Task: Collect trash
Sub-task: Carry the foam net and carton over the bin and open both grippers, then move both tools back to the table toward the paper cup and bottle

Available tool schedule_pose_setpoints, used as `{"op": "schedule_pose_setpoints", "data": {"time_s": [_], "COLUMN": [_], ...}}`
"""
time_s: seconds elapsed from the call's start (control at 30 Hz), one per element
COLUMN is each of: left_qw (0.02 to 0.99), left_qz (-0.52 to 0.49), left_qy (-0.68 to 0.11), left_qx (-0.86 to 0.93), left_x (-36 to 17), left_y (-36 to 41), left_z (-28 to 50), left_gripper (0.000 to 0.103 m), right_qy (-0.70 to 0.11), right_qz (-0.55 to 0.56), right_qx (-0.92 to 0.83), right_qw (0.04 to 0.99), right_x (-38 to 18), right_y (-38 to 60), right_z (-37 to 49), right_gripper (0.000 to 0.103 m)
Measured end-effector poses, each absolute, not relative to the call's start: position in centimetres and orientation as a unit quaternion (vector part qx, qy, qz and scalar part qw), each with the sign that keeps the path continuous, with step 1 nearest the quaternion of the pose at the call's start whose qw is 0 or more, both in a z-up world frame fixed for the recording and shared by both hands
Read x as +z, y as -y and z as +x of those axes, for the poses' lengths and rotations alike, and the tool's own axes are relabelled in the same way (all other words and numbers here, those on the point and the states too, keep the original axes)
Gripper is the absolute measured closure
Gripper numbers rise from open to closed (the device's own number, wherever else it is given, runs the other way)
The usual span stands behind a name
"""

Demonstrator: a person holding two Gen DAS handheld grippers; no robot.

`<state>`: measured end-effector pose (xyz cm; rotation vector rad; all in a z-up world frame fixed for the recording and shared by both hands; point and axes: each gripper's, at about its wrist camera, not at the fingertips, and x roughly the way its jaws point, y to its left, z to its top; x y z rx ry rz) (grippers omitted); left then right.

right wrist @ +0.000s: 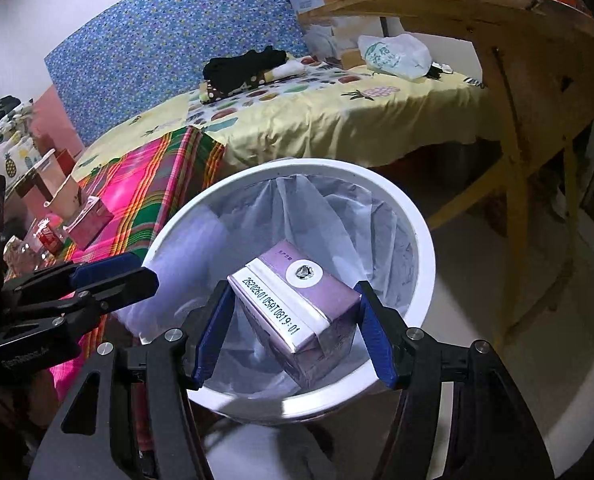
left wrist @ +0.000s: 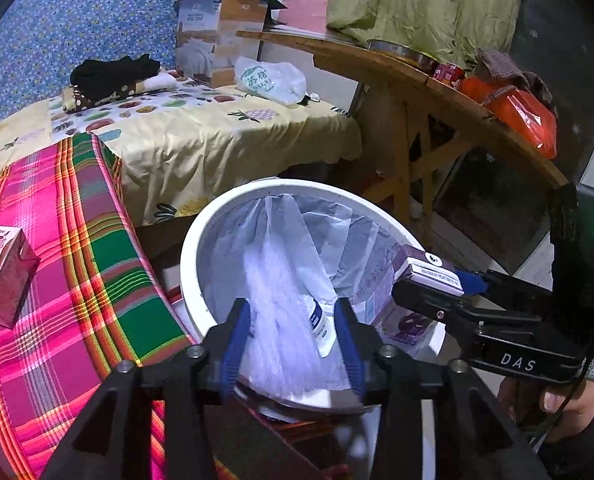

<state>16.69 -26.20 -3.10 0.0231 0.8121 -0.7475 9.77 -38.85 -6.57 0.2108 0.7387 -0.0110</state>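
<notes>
Holding both grippers over the white bin (right wrist: 425,248), we see the right gripper (right wrist: 293,330) clamped wide on a purple carton (right wrist: 297,300) — its blue pads press the two sides, and the carton hangs tilted above the bin's mouth. Our left gripper (left wrist: 293,334) stands part open and grips nothing; a blurred white plastic wrapper (left wrist: 281,320) shows between its fingers, over the inside of the bin, and we cannot tell whether it touches either pad.

We count one bin, round and rigid, lined with one thin, crinkled, see-through bag (right wrist: 325,208). One purple carton is a box of glossy card with a white band and a round foil seal on top. One red carton (left wrist: 3,276), the same boxy shape, lies on the pink and green checked cloth (left wrist: 77,264) to the left of the bin. Beyond it spreads a yellow sheet (left wrist: 201,140) printed with fruit, soft and creased, and a wooden table (left wrist: 397,68) stands further right.
</notes>
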Motion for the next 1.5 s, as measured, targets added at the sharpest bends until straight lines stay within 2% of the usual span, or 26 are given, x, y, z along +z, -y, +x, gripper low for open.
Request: {"op": "schedule_pose_setpoints", "data": {"time_s": [0.57,1.5], "left_qw": [0.873,0.926], "left_qz": [-0.003,-0.039], "left_qy": [-0.363,-0.338], "left_qx": [-0.326,-0.163], "left_x": [-1.1,0.5], "left_y": [23.2,8.9], "left_z": [15.3,9.8], "left_gripper": [0.054,0.054], "right_qy": [-0.338,-0.318], "right_qz": [0.091,0.062], "right_qx": [-0.003,0.135], "right_qw": [0.937,0.936], "right_x": [-4.7,-2.9], "right_y": [37.9,27.6], "right_z": [9.2,9.8], "right_gripper": [0.040,0.040]}}
